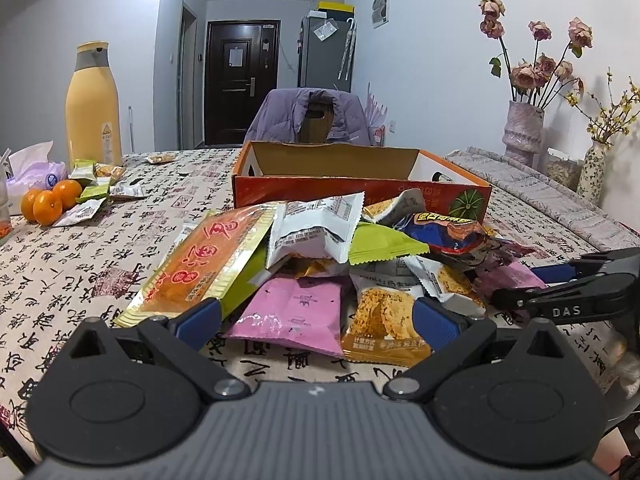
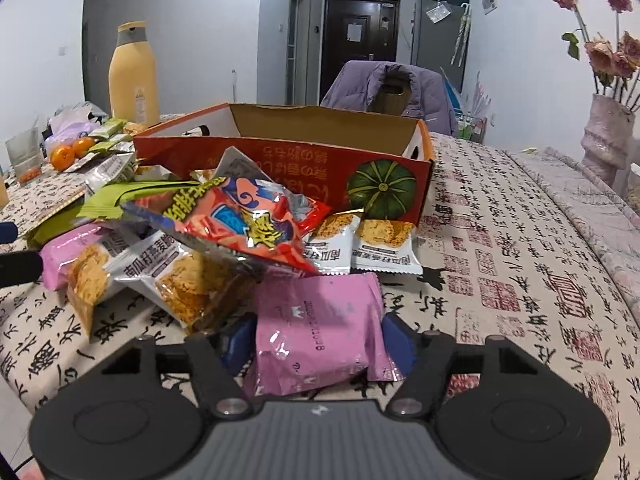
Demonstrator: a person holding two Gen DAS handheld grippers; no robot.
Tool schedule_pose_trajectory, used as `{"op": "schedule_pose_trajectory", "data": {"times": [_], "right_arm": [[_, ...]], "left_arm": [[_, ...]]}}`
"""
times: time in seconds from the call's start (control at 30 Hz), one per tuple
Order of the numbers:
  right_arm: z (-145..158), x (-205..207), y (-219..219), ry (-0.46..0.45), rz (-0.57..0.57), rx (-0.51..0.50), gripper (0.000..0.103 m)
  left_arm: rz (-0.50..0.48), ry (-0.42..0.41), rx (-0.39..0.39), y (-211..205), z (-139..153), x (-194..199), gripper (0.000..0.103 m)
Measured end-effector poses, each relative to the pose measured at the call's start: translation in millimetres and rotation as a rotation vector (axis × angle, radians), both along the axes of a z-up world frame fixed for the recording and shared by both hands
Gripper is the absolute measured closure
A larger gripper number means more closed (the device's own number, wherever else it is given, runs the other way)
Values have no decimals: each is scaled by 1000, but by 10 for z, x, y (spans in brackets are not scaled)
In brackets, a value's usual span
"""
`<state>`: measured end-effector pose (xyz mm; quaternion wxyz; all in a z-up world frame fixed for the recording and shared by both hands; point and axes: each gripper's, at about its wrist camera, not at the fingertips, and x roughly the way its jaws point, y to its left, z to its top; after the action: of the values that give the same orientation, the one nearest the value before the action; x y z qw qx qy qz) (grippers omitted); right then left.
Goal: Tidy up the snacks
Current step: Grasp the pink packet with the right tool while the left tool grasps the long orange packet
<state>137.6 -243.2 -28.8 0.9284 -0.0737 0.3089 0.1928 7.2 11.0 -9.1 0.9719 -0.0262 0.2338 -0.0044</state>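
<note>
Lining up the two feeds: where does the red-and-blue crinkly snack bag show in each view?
Left wrist view: red-and-blue crinkly snack bag lies right of centre, atop the pile.
Right wrist view: it sits left of centre, tilted on the oat-crisp packets.
Shared landmark: orange pumpkin box directly behind it.

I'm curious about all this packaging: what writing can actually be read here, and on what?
"DAS": on the right gripper, seen from the left wrist.
"8": red figure on the large orange-and-gold snack packet.
"南瓜籽燕麦脆": on a silver oat-crisp packet.
Inverted date code on the pink packet: too blurred.
Orange pumpkin box: upside-down Chinese print, not legible.
Tablecloth: calligraphy and red seals, not legible.
</note>
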Motion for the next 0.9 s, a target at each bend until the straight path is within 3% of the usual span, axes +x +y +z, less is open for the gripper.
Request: {"op": "schedule_pose_trajectory", "data": {"times": [0.37,0.57,0.73,0.9], "right_arm": [[115,-271,-323,-55,-132,60,42],[203,-286,-478,-93,-200,62,42],[231,-226,-492,-102,-230,59,42],[243,-173,-448,-106,-247,59,42]], "left_arm": [[39,-1,0,163,78,56,0],[86,18,10,453,162,252,0],[88,78,19,775,185,567,0],[17,167,-15,1004,112,903,0]]}}
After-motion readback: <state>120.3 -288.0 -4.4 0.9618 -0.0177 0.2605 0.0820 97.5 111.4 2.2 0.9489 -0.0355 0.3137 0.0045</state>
